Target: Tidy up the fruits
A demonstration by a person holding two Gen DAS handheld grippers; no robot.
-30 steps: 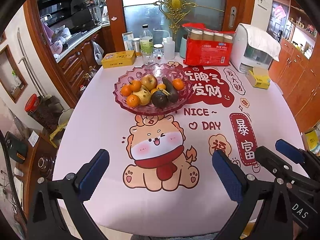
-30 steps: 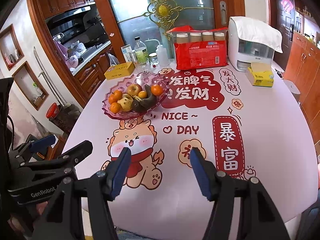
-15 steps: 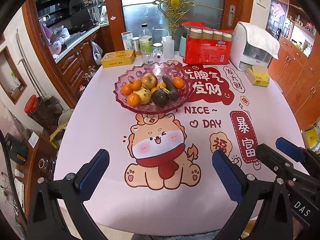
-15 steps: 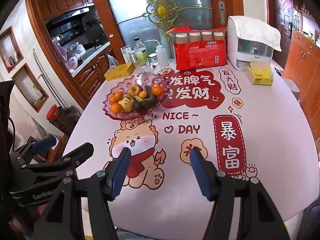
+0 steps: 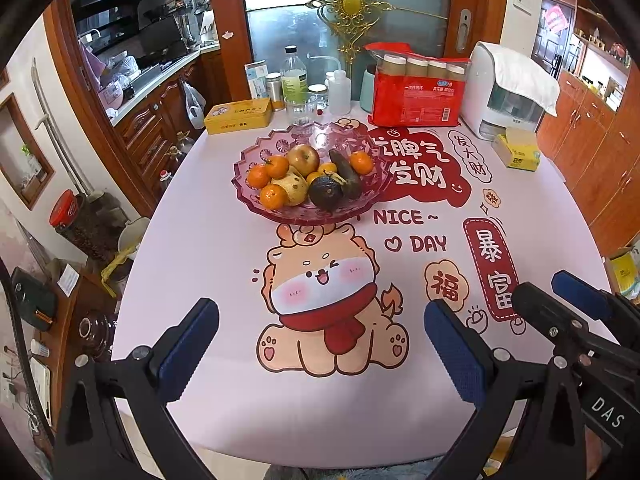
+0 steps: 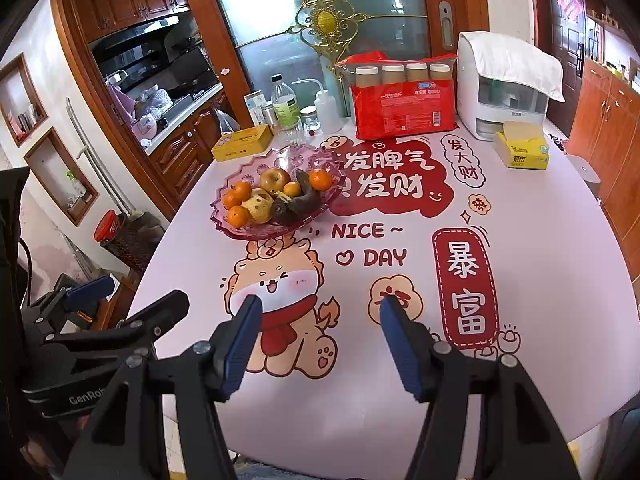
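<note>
While both claws hang over the near edge of the table [image 5: 224,264] with nothing between their pads, the fruit sits well away — heaped in the pink glass bowl [image 5: 256,196] on the far left part of the printed cloth. The left gripper [image 5: 320,344] stands spread wide and empty; the right gripper [image 6: 320,334] is also parted, less widely, and empty. Trouble would most likely start in the pile itself: the oranges [image 5: 273,196] lean against the pear [image 5: 294,188], the apple [image 5: 303,159] and the dark avocados [image 5: 326,193], so lifting one piece could send its neighbours rolling over the scalloped rim. Round, smooth skins may squirt out of flat pads if pinched off-centre, and the soft avocado could bruise under a hard squeeze. A low reach risks knocking the bowl's glass wall — it probably slides easily on this cloth — toward the bottles [image 5: 294,80] just behind it.
</note>
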